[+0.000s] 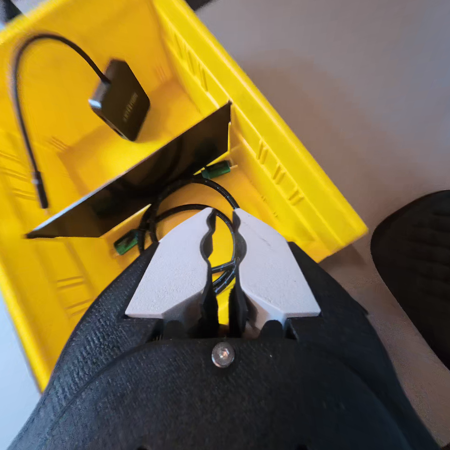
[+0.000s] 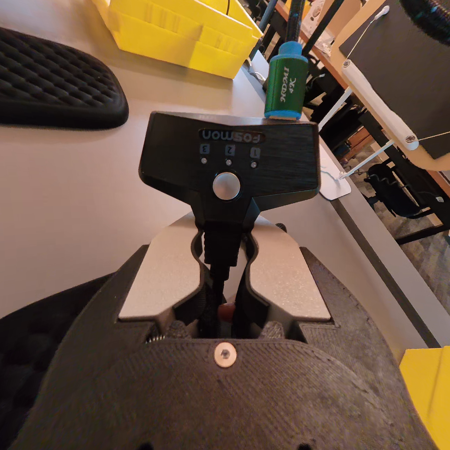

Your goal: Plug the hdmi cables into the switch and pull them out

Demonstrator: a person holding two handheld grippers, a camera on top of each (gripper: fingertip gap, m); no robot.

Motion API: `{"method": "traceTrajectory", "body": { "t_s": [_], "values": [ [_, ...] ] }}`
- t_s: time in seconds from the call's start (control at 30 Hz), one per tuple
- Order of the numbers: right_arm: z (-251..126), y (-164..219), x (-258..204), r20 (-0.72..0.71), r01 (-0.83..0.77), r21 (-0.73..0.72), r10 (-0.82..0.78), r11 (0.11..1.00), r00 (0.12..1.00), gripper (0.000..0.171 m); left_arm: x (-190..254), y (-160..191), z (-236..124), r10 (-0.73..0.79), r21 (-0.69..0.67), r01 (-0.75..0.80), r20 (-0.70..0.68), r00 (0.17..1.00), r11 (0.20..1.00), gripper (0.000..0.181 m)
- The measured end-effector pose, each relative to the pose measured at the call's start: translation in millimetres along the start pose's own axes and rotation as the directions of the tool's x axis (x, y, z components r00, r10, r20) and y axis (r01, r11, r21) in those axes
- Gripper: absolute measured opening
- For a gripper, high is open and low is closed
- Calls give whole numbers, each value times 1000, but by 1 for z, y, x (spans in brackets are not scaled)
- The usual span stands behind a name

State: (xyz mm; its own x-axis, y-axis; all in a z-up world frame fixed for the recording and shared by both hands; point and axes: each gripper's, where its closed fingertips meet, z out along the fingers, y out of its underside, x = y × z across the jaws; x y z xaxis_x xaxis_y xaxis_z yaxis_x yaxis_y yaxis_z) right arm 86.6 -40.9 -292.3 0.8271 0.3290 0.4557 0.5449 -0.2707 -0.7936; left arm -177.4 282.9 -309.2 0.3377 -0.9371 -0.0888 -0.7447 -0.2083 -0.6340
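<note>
My right gripper [image 2: 222,226] is shut on the narrow neck of the black HDMI switch [image 2: 229,155] and holds it above the table. A green HDMI plug [image 2: 286,89] with blue ends sits in the port at the switch's far right; its black braided cable runs up out of view. My left gripper [image 1: 222,214] hangs over the near compartment of a yellow bin [image 1: 267,136]. Its jaws stand a narrow gap apart, with strands of a coiled black HDMI cable [image 1: 224,275] between the pads. That cable's green plugs [image 1: 216,169] [image 1: 126,242] lie by the bin's black divider [image 1: 136,190].
A small black adapter box [image 1: 121,99] with its own cable lies in the bin's far compartment. A black mesh pad [image 2: 48,85] lies on the table at the left. Another yellow bin [image 2: 182,36] stands behind it. The table edge [image 2: 365,231] runs along the right. Some 40 cm of space lies between my two pairs of fingers.
</note>
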Motion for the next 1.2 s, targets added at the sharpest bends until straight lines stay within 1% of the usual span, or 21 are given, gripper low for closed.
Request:
{"method": "traceTrajectory", "body": {
  "t_s": [0.03,0.1,0.17,0.2,0.23,0.27,0.3,0.37,0.43,0.53,0.6,0.7,0.77,0.87,0.97,1.07,1.13,1.2],
  "values": [
    [0,1,0,5,7,-5,-7,1000,1000,34,0,3,12,-23,-22,23,-9,1000,1000,20],
    [-2,2,-1,14,8,-9,-8,1000,1000,34,0,7,33,-82,-52,81,-18,996,995,29],
    [-5,4,-2,25,8,-20,-8,1000,1000,34,-1,17,49,-87,-125,85,-6,996,989,30],
    [-7,5,-2,28,19,-33,-18,999,999,34,1,21,55,-70,-161,68,-10,997,985,27],
    [-10,8,-2,30,34,-52,-33,998,999,34,5,23,58,-59,-181,54,-26,998,982,18],
    [-12,11,-1,33,52,-74,-49,996,998,34,6,23,58,-45,-192,40,-24,999,981,13],
    [-15,14,0,38,68,-97,-64,993,997,33,4,20,55,-30,-174,30,2,1000,984,12],
    [-20,21,-2,72,94,-146,-85,985,994,34,-2,5,40,-39,-88,43,55,998,995,11],
    [-23,30,-6,110,129,-200,-109,971,988,34,-9,-12,16,-66,39,62,111,992,997,11],
    [-24,44,-16,186,164,-281,-114,946,976,34,-23,-39,-33,-131,266,79,187,974,961,9],
    [-23,52,-22,236,195,-326,-120,925,964,34,-28,-55,-68,-173,423,71,209,963,903,8],
    [-22,61,-31,306,246,-389,-127,888,943,34,-17,-77,-112,-200,617,70,144,969,784,8],
    [-22,66,-36,348,280,-424,-130,861,928,34,-3,-90,-136,-177,713,51,103,979,699,7],
    [-22,74,-39,388,332,-476,-144,815,910,34,29,-108,-165,-95,834,55,-2,995,550,7],
    [-22,74,-37,393,366,-481,-177,797,902,36,65,-119,-187,23,906,103,-123,992,410,7],
    [-22,75,-35,386,367,-493,-180,789,905,37,97,-122,-200,145,934,179,-232,962,311,8],
    [-22,73,-33,370,352,-491,-175,797,912,36,115,-122,-205,210,938,222,-282,936,268,8],
    [-22,67,-32,357,329,-465,-166,822,919,37,129,-121,-206,252,939,236,-298,921,249,8]
  ]
}}
